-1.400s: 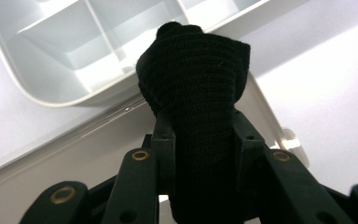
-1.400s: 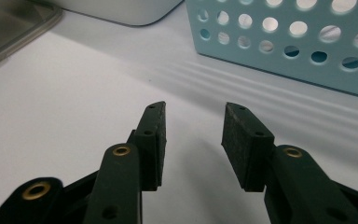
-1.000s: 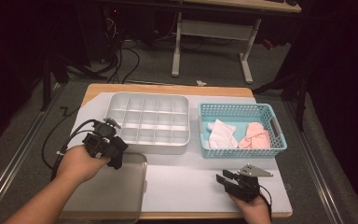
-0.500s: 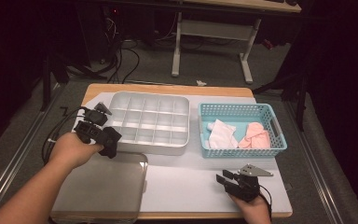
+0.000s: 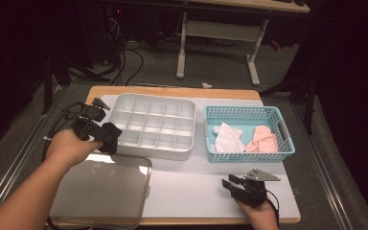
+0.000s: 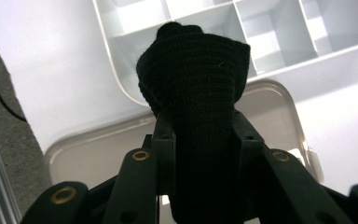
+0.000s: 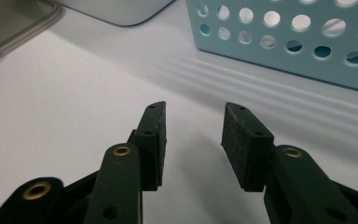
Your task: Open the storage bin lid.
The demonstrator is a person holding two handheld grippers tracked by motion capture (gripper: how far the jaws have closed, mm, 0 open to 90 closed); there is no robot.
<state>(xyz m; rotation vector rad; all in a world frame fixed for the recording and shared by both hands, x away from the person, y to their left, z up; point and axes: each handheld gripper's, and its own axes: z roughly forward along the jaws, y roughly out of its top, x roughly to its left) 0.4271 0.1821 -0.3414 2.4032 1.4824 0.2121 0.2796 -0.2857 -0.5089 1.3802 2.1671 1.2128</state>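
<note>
My left gripper [image 5: 106, 139] [image 6: 200, 126] is shut on a rolled black knitted sock [image 5: 110, 135] [image 6: 193, 70]. It hangs over the near left corner of the white compartment tray [image 5: 124, 103] [image 6: 121, 81], above the far edge of a clear lid [image 5: 100, 189] [image 6: 98, 140]. The sock bulges out past the fingertips. My right gripper [image 5: 227, 184] [image 7: 193, 121] rests low at the table's front right, open, with nothing between its pads [image 7: 156, 135]. It points at the white mat before the blue basket [image 5: 249, 112] [image 7: 284, 42].
The blue basket holds a white cloth [image 5: 227, 139] and a pink cloth [image 5: 263, 140]. The tray's compartments look bare. A white mat [image 5: 187, 177] covers the wooden table. Cables and a desk frame [image 5: 220, 36] lie on the floor beyond the far edge.
The left hand has carried the black sock away from the lid, up and toward the far left, to the tray's near left corner. The right gripper has not moved.
</note>
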